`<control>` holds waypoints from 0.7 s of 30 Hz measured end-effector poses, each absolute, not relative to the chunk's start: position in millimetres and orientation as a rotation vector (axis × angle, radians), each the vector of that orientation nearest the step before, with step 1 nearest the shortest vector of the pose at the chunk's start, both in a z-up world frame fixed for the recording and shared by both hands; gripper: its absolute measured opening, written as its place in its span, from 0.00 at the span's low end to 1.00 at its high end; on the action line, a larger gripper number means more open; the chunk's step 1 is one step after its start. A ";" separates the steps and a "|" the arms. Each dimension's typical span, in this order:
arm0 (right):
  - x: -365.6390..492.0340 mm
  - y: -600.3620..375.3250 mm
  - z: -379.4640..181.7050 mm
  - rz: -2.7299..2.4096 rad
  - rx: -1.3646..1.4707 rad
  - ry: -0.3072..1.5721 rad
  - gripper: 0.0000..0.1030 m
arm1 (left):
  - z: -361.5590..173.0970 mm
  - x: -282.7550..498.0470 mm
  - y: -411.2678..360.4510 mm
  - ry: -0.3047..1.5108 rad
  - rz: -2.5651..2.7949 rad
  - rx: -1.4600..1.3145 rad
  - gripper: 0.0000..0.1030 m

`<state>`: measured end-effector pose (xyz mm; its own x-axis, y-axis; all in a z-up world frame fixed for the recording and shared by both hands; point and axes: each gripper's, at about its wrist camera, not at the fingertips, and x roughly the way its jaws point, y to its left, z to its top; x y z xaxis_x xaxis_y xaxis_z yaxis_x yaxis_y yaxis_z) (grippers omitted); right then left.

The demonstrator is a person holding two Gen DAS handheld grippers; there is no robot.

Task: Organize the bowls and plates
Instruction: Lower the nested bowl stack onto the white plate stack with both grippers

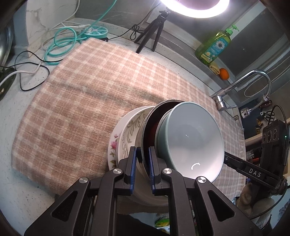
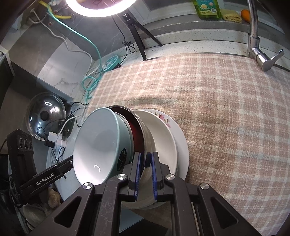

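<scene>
Plaid cloth (image 1: 87, 101) covered the speckled counter (image 1: 16, 181). Ring light (image 1: 195, 9) on black tripod (image 1: 152, 34) stood behind it. Green soap bottle (image 1: 213, 45) and orange fruit (image 1: 224, 74) sat on the ledge beside the chrome faucet (image 1: 241, 85). Teal cable (image 1: 61, 43) lay coiled; pot lid (image 2: 45, 116) leaned nearby.

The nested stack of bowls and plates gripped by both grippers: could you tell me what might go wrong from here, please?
1. The pale teal bowl sits loose and tilted in the steel bowl; it might slide out.
2. Both the left gripper and the right gripper pinch only the steel rim; the white bowl and floral plate beneath may drop.
</scene>
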<state>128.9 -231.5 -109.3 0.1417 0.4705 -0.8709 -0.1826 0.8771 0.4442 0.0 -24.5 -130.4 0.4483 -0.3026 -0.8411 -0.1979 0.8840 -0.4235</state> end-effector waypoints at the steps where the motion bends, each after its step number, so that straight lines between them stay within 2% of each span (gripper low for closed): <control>1: 129.0 -231.3 -109.5 0.478 0.254 1.351 0.10 | -130.5 -0.2 -24.3 1.118 -0.069 -0.509 0.10; 21: 123.0 -235.8 -110.0 0.482 0.275 1.364 0.13 | -131.0 4.3 -23.8 1.110 -0.076 -0.503 0.09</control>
<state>123.0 -235.8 -110.0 0.1298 0.4819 -0.8666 -0.1694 0.8719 0.4595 4.3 -23.8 -131.0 0.4545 -0.3043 -0.8371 -0.1881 0.8858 -0.4242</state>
